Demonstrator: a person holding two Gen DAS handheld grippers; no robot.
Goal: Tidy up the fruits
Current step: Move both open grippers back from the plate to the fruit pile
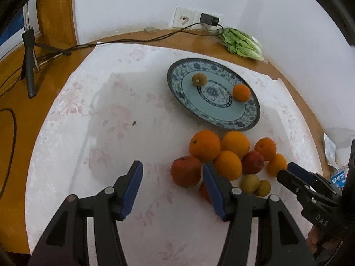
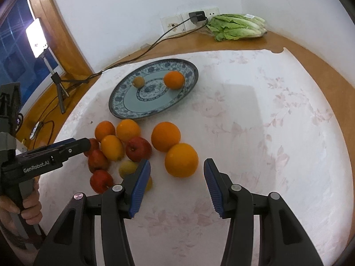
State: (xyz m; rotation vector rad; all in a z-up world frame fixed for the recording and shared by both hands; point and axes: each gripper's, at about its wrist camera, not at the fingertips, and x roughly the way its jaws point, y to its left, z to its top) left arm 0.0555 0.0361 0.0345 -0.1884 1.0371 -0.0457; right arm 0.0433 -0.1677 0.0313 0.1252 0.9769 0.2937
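Fruits, a loose heap of round oranges [image 2: 165, 136], red apples [image 2: 138, 149] and small yellow-green ones [image 2: 127, 168], lie on the white flower-patterned cloth of the wooden worktop [image 2: 295, 44], just in front of a blue-and-white patterned ceramic plate [image 2: 124, 106]. Inside the plate sit one small orange [image 2: 174, 79] and one brownish-green kiwi-like fruit [image 2: 138, 81], well apart from each other. The left tool [image 1: 172, 190] is spread wide and empty, its right finger hiding part of a red fruit behind it. The right tool [image 2: 177, 187] is likewise released, with a large orange [image 2: 181, 160] just beyond its gap, not touched. A bagged green lettuce [image 2: 237, 26] rests by the wall, and a black charger [image 2: 197, 17] fills the socket.
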